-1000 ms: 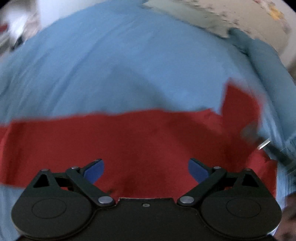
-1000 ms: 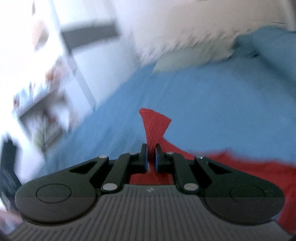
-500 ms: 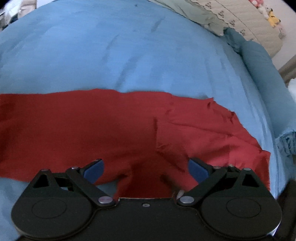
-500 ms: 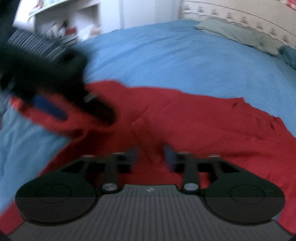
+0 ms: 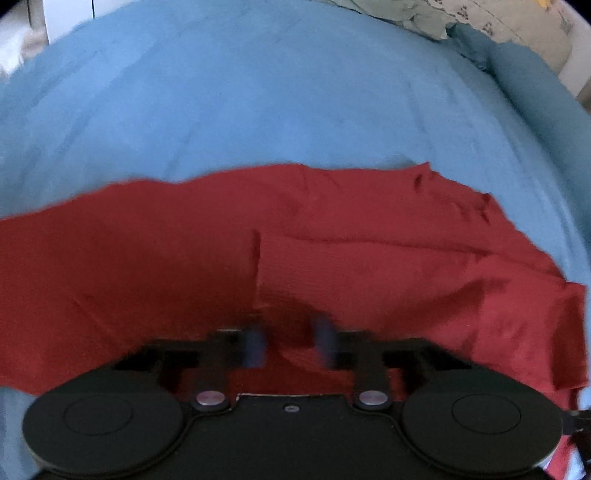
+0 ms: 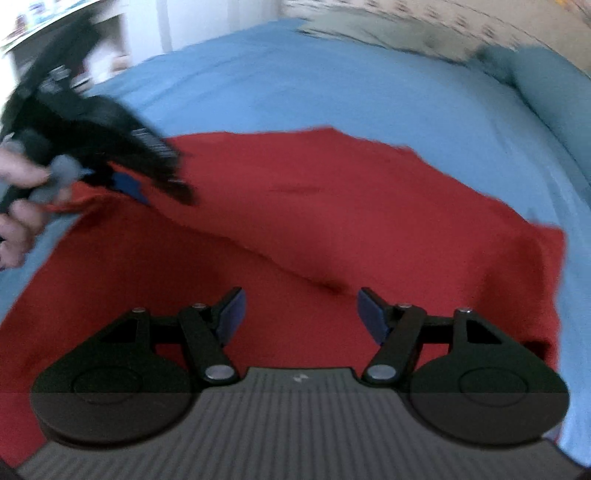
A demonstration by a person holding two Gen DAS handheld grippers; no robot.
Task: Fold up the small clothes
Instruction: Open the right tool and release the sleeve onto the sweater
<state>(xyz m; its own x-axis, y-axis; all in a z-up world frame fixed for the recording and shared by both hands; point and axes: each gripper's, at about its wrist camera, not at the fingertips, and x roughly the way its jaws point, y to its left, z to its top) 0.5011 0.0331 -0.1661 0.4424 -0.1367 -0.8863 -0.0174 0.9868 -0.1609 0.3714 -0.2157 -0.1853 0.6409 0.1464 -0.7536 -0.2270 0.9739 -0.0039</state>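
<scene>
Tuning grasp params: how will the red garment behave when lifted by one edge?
Probably floppy: the red garment lies creased and folded over itself on the blue bedspread. Likely light, thin knit. It may drape and bunch between the left gripper fingers.

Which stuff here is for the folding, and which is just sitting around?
For the folding:
- red garment, spread on the bed
- left tool, blurred, fingers close together over the cloth
- right tool, open above the cloth

Just there:
- blue bedspread
- patterned pillow
- white shelf
</scene>
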